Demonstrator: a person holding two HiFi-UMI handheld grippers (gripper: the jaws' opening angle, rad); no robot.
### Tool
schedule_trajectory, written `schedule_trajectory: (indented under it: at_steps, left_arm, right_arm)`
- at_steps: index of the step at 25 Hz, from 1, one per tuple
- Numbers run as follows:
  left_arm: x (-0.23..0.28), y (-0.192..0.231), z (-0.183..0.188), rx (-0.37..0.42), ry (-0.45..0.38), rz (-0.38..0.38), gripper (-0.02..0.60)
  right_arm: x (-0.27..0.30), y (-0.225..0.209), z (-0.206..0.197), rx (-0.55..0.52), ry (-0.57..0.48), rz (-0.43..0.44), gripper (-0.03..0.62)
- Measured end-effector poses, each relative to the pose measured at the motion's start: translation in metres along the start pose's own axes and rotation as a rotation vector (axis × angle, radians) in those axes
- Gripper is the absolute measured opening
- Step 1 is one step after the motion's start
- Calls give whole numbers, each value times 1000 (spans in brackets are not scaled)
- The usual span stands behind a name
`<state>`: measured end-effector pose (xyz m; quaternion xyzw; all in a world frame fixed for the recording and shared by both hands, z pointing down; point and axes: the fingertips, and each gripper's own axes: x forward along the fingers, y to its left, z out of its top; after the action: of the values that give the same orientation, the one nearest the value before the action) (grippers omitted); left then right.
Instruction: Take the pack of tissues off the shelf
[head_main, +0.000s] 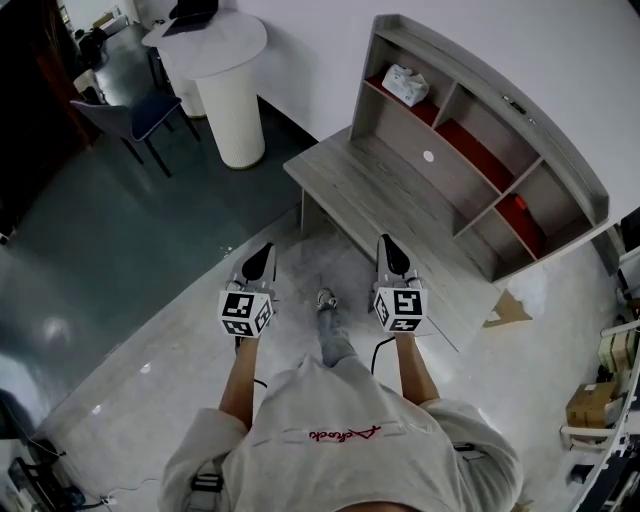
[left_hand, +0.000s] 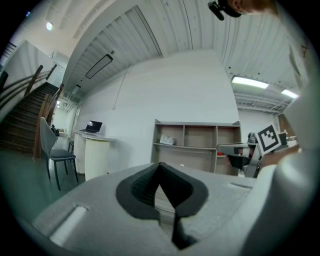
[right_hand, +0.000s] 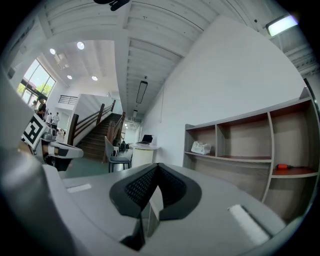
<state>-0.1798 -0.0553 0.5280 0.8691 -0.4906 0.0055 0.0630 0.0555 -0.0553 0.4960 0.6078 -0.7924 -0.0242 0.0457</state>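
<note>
Tissue pack (head_main: 405, 85) in left-end upper bay of shelf (head_main: 470, 68), well ahead, beyond worktop (head_main: 370, 180). Long axis along shelf board. Left tongs (head_main: 266, 252) closed, empty. Right tongs (head_main: 388, 246) closed, empty, likely nearer: pack almost straight ahead.

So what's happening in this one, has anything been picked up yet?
Not yet. A person stands in front of a wooden desk with a shelf unit on it, holding the left gripper and the right gripper out level toward it. Both have their jaws together and hold nothing. The pack of tissues lies in the shelf's left-end compartment, well clear of both grippers.
</note>
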Motion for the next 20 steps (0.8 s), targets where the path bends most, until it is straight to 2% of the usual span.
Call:
schedule_trajectory:
  at_steps: [7, 20]
  left_arm:
    - [32, 23, 7, 23, -7, 13, 0]
    - [166, 64, 37, 36, -17, -5, 0]
  right_arm:
    - [43, -2, 6, -6, -32, 38, 6]
    - [164, -66, 42, -7, -100, 36, 6]
